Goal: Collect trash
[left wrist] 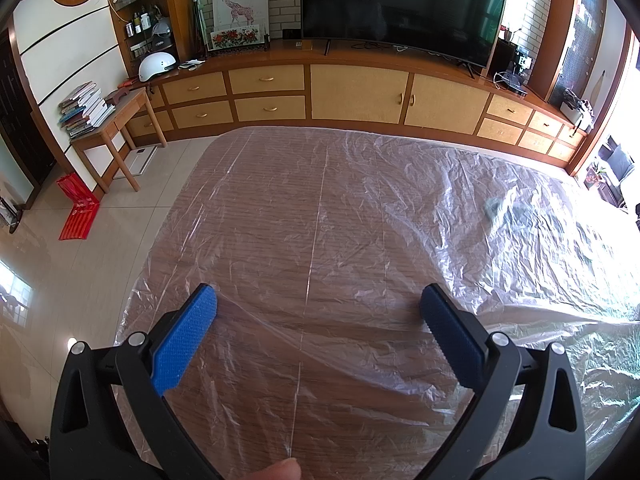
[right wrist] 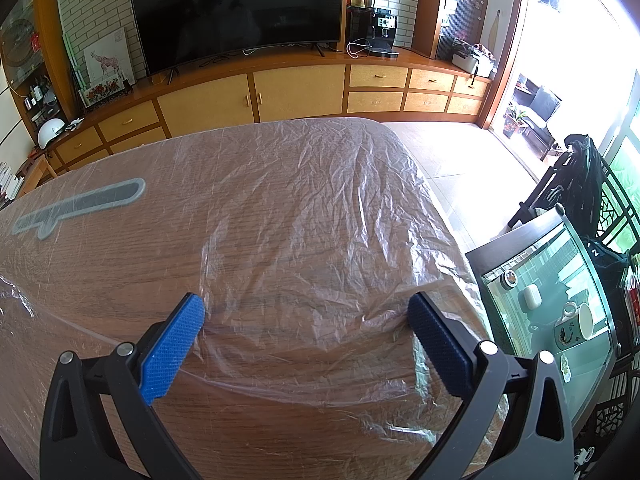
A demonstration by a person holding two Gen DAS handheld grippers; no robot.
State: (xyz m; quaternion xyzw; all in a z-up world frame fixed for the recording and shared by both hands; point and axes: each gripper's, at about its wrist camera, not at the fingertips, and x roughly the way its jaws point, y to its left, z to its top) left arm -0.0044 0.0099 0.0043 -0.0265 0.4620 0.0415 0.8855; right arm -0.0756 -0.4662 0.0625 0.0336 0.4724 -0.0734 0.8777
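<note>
- Over a wood-grain table (left wrist: 280,208): a thin clear plastic sheet (left wrist: 360,184) lies spread across nearly the whole top, wrinkled, draping past the edges.
- Left gripper (left wrist: 318,304): blue-padded jaws wide apart, nothing between them. Both tips sit low over the sheet; contact cannot be told. A taut crease runs from the left pad across toward the right one. A fingertip (left wrist: 280,469) shows at the bottom edge.
- Right gripper (right wrist: 306,312): jaws likewise spread, holding nothing. The sheet bunches into a raised fold between and just ahead of the tips, near the table's right end.
- Under or on the plastic, well ahead and left of the right gripper: a grey elongated shape (right wrist: 80,206), kind unclear. The left view shows only a blurred dark patch (left wrist: 504,210) far right.
- Writing: none readable on the sheet. A red bag (left wrist: 78,208) on the floor carries print too small to read. A white "N"-like mark shows on dark cloth (right wrist: 596,252) beside the glass-topped side table (right wrist: 560,300).
- Background: television (left wrist: 400,4), giraffe picture (left wrist: 240,4), white helmet (left wrist: 157,65).
</note>
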